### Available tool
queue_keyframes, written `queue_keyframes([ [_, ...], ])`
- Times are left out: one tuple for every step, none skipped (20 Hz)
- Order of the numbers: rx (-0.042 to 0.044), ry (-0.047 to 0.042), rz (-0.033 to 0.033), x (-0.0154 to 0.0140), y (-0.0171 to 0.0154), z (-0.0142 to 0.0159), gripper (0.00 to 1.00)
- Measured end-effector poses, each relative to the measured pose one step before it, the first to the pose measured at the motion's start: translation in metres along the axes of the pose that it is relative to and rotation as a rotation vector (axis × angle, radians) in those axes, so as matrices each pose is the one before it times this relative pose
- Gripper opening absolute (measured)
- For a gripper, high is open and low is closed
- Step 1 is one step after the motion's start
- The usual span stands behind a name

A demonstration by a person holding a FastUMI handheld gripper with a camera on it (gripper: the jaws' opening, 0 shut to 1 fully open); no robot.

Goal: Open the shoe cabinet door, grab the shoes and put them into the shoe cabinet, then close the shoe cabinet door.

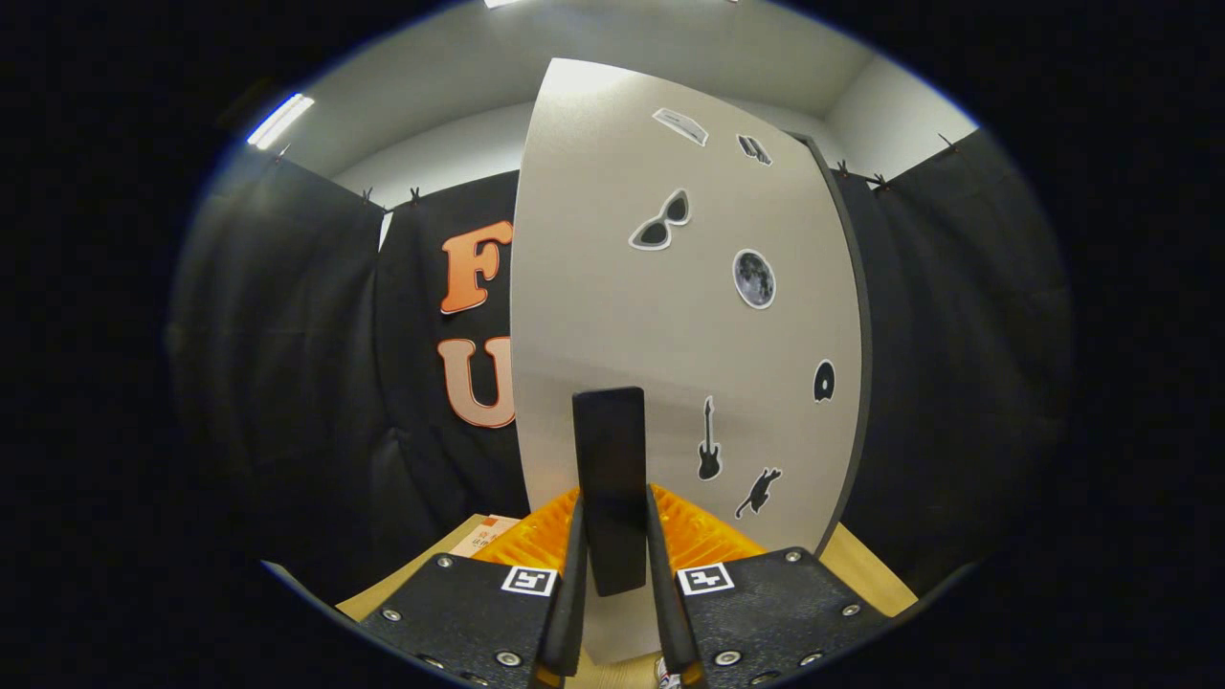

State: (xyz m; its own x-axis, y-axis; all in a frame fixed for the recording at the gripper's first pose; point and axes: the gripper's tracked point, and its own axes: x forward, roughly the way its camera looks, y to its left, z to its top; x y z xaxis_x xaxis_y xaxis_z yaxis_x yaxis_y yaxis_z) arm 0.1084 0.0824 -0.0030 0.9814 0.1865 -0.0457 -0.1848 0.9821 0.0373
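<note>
Hand-held gripper (612, 550) is clenched on the handle (610, 478), a dark upright bar on the cabinet door (670, 335), with a finger pressing each side of it. That pale door rises just ahead of the fingers and carries stickers, among them sunglasses (660, 222), a moon (754, 278) and a guitar (708, 440). Wooden surface (866, 574) lies beneath.

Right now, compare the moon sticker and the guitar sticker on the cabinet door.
The moon sticker is a round grey disc; the guitar sticker is a thin black silhouette standing upright. The moon sits higher on the door; the guitar sits low, just right of the dark handle that the gripper is shut on. Both lie flat on the pale door face.
</note>
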Motion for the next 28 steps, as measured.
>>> queue_keyframes([
  [0.00175, -0.00013, -0.00202, -0.00401, -0.00275, 0.00057, 0.32],
  [0.00135, -0.00062, -0.00356, -0.00488, -0.00371, -0.00037, 0.32],
  [0.00059, -0.00056, -0.00371, -0.0047, -0.00341, 0.00059, 0.32],
  [0.00012, 0.00006, -0.00384, -0.00577, -0.00453, -0.00036, 0.32],
  [-0.00127, 0.00122, -0.00393, -0.00516, -0.00434, -0.00028, 0.32],
  [0.00136, -0.00089, -0.00636, -0.00518, -0.00447, 0.00063, 0.32],
  [-0.00133, 0.00164, -0.00554, -0.00545, -0.00458, 0.00033, 0.32],
  [-0.00204, -0.00093, -0.00632, -0.006, -0.00481, -0.00025, 0.32],
  [-0.00546, 0.00174, -0.00768, -0.0049, -0.00529, -0.00034, 0.32],
  [-0.00356, -0.00033, -0.00901, -0.00516, -0.00514, 0.00037, 0.32],
  [-0.00165, 0.00107, -0.01107, -0.00532, -0.00537, 0.00083, 0.32],
  [-0.00242, -0.0002, -0.01168, -0.00579, -0.00539, 0.00001, 0.32],
  [0.00079, 0.00001, -0.01341, -0.00486, -0.00594, 0.00057, 0.32],
  [-0.00074, 0.00048, -0.0145, -0.00627, -0.00622, -0.00012, 0.32],
  [-0.00282, 0.00085, -0.01469, -0.00531, -0.00708, 0.00005, 0.32],
  [0.00848, 0.00586, -0.0184, -0.01011, -0.00903, 0.00206, 0.32],
  [0.00533, 0.00321, -0.01764, -0.00654, -0.00697, -0.00033, 0.32],
  [0.00217, 0.00245, -0.01673, -0.00372, -0.00659, 0.00038, 0.32],
  [0.00859, 0.00485, -0.0189, -0.00354, -0.00663, -0.00008, 0.32],
  [-0.00023, 0.00054, -0.01887, -0.0035, -0.00654, -0.00039, 0.32],
  [-0.0081, -0.00189, -0.01872, -0.00293, -0.00775, -0.00015, 0.31],
  [-0.00433, 0.00045, -0.02875, -0.00211, -0.00931, -0.00044, 0.31],
  [-0.00189, -0.00154, -0.0186, -0.0012, -0.00905, 0.00079, 0.31],
  [0.00795, 0.00273, -0.01622, -0.00306, -0.00714, -0.00008, 0.35],
  [0.01329, -0.00128, -0.01353, -0.00119, -0.00769, 0.00082, 0.35],
  [0.01105, -0.00217, -0.01451, -0.00124, -0.00798, -0.00077, 0.36],
  [0.00923, -0.00088, -0.01542, -0.00079, -0.0065, 0.00005, 0.37],
  [0.00448, -0.00429, -0.01627, -0.00127, -0.00756, -0.0005, 0.39],
])
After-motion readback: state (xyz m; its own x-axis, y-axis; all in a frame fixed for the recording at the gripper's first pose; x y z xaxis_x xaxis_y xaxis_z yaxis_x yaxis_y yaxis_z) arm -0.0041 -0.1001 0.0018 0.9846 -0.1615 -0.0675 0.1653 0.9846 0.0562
